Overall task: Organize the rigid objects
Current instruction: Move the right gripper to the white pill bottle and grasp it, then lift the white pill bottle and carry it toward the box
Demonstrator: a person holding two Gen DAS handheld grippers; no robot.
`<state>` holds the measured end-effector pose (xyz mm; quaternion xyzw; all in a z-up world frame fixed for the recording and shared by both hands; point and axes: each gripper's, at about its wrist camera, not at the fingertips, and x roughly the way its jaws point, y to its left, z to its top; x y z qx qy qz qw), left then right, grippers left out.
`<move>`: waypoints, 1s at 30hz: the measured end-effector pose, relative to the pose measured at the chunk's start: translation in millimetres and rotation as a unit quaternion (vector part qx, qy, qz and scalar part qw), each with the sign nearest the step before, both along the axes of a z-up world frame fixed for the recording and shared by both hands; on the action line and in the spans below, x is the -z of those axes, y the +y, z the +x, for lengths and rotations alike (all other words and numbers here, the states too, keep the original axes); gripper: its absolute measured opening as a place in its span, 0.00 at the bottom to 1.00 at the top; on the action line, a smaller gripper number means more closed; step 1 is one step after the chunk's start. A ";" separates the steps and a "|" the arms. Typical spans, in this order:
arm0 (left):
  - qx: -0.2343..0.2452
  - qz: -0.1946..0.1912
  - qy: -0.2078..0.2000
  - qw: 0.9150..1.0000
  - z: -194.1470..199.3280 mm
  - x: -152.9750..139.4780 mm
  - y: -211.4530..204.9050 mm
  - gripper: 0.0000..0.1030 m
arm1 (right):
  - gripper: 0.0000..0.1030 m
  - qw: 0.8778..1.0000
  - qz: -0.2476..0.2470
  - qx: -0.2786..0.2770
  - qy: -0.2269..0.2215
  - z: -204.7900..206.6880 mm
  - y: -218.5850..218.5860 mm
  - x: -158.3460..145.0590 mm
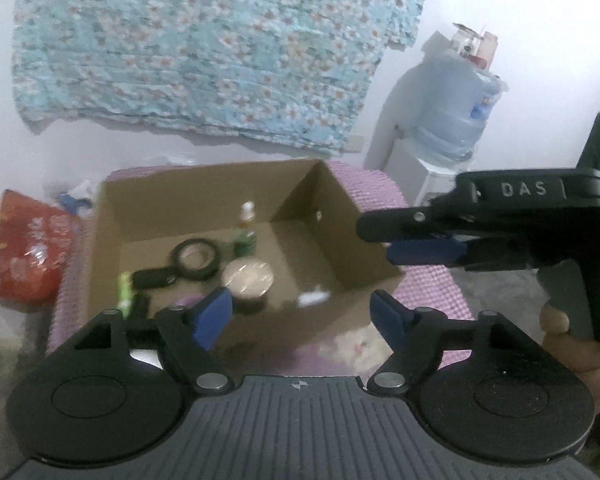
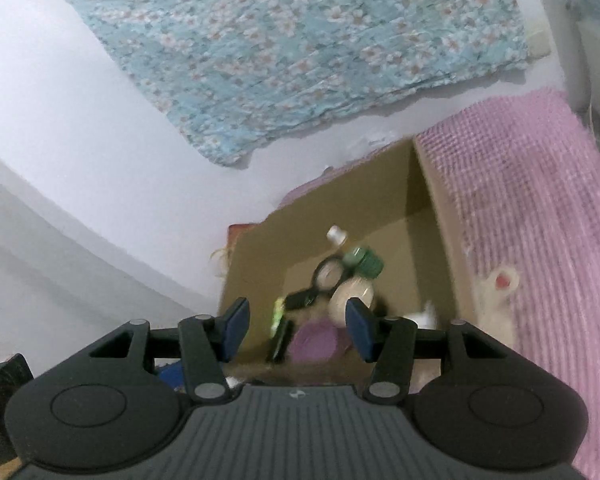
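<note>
An open cardboard box (image 1: 112,216) sits on a pink mat (image 1: 432,288). Inside lie a black magnifying glass (image 1: 194,260), a green bottle with a white cap (image 1: 245,236), a round silver-lidded tin (image 1: 247,278), a green tube (image 1: 125,294) and a small white object (image 1: 312,298). My left gripper (image 1: 300,314) is open and empty at the box's near edge. My right gripper (image 2: 296,328) is open and empty above the box (image 2: 256,264); it also shows in the left wrist view (image 1: 384,238) at the box's right wall. The right view also shows the magnifying glass (image 2: 328,274), the bottle (image 2: 362,260) and a purple lid (image 2: 314,342).
A pale pink and white plush toy (image 2: 496,292) lies on the mat (image 2: 540,220) right of the box. A red bag (image 1: 28,252) sits left of the box. A water dispenser with a blue bottle (image 1: 452,116) stands at the back right. A floral cloth (image 1: 204,48) hangs on the wall.
</note>
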<state>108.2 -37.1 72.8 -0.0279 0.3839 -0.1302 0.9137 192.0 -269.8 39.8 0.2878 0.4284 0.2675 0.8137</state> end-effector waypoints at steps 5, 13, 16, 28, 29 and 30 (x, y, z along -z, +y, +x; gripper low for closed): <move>-0.039 0.021 -0.017 0.999 -35.3 2.0 26.8 0.77 | 0.59 0.999 0.002 -0.035 0.014 -29.2 30.8 7.5; -0.088 0.024 0.012 0.996 -33.7 31.8 56.7 0.79 | 0.60 0.996 -0.009 -0.075 0.050 -33.1 90.3 29.0; -0.101 0.037 0.022 0.994 -25.6 48.5 60.0 0.79 | 0.60 0.995 -0.015 -0.084 0.059 -27.4 109.2 37.1; -0.118 0.039 0.051 0.991 -6.5 84.3 75.4 0.63 | 0.59 0.987 -0.063 -0.130 0.076 -7.7 170.6 70.0; -0.117 0.040 0.051 0.991 -5.6 85.1 76.4 0.62 | 0.58 0.986 -0.064 -0.133 0.078 -6.7 173.1 71.9; -0.117 0.041 0.052 0.991 -5.1 85.9 76.5 0.61 | 0.58 0.986 -0.063 -0.136 0.079 -6.4 175.5 73.7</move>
